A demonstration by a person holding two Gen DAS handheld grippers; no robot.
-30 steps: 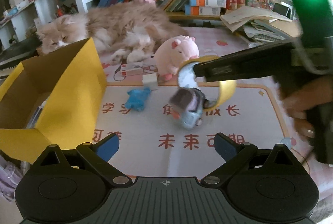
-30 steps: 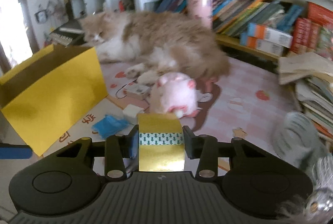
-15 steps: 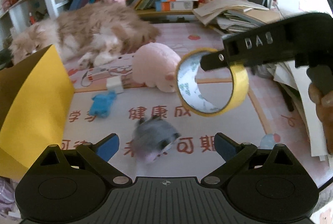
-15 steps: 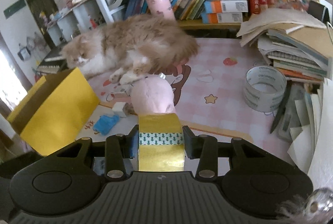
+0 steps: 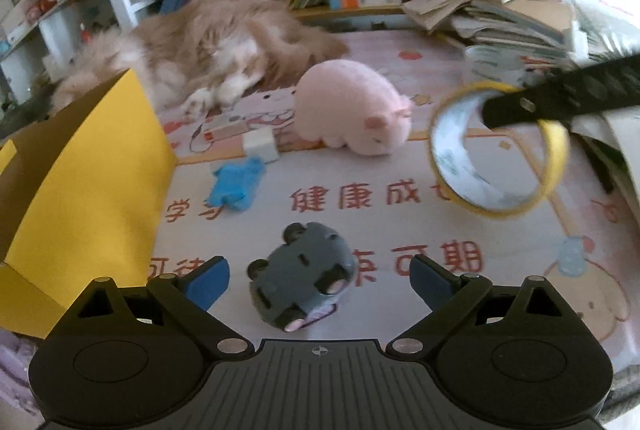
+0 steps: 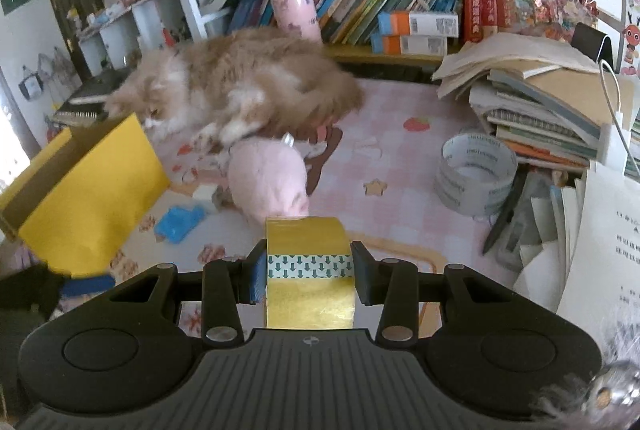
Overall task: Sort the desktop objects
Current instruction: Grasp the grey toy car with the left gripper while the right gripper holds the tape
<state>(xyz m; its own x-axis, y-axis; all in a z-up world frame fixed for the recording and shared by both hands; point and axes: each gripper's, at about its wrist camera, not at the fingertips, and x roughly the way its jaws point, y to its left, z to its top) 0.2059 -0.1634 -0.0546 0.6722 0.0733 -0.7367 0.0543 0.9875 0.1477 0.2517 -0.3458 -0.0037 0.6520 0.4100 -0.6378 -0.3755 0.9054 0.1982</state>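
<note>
Right gripper (image 6: 309, 272): fingers clamped on a yellow tape roll (image 6: 310, 272), held edge-on above the desk mat; only its outer band shows, its far side hidden. In the left wrist view the same roll (image 5: 498, 150) hangs blurred over the mat's right part, the right gripper's body cut off at the frame edge

Left gripper (image 5: 320, 280): fingers spread wide, gripping nothing; a grey toy car (image 5: 302, 280) lies overturned, wheels up, on the mat between them. Contact with the pads cannot be told

Yellow box (image 5: 84, 186) at the desk's left edge, cut off by the frame, inside not visible. Pink plush (image 5: 354, 114) mid-mat; blue scrap (image 5: 236, 186) and white block (image 5: 261, 145) between plush and box

Desk: pink patterned mat (image 5: 400, 230) with red characters. Cat (image 6: 240, 90) lies along the back edge, blurred. Bookshelf behind; paper stack and clear tape roll (image 6: 476, 172) at the right edge
</note>
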